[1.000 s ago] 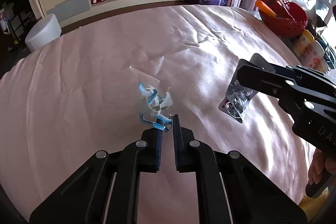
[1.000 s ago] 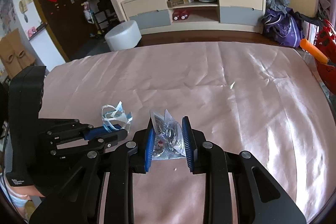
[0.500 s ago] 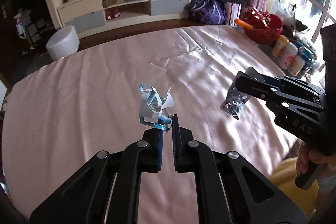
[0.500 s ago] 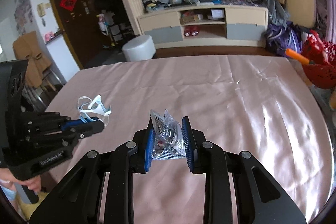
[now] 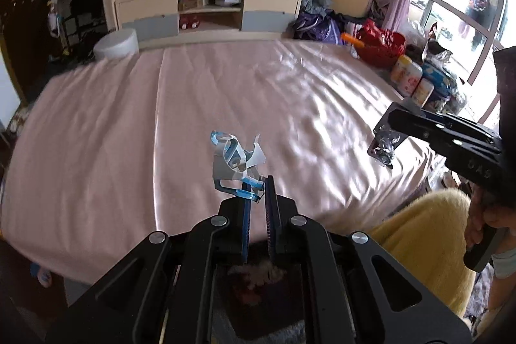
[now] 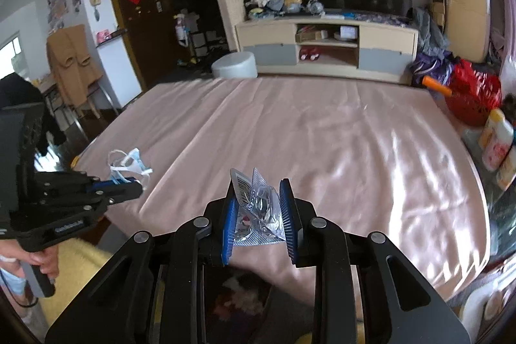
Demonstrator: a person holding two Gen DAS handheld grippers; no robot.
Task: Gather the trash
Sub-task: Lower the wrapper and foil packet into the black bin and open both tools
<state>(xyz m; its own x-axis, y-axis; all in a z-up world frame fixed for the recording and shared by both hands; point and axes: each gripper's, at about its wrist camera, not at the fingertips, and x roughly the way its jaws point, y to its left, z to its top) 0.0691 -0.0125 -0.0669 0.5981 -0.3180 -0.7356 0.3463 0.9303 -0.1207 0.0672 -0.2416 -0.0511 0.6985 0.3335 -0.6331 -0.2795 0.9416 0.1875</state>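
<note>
While the mask [image 5: 237, 158] dangles off the tips of the left gripper [image 5: 258, 182], pinched by its blue edge above the pink sheet [image 5: 129, 124], the right gripper [image 6: 258, 208] clamps a crumpled foil packet [image 6: 258, 208] between its blue pads. Both are held over the near edge of the bed, with a yellow blanket [image 5: 419, 234] below.
</note>
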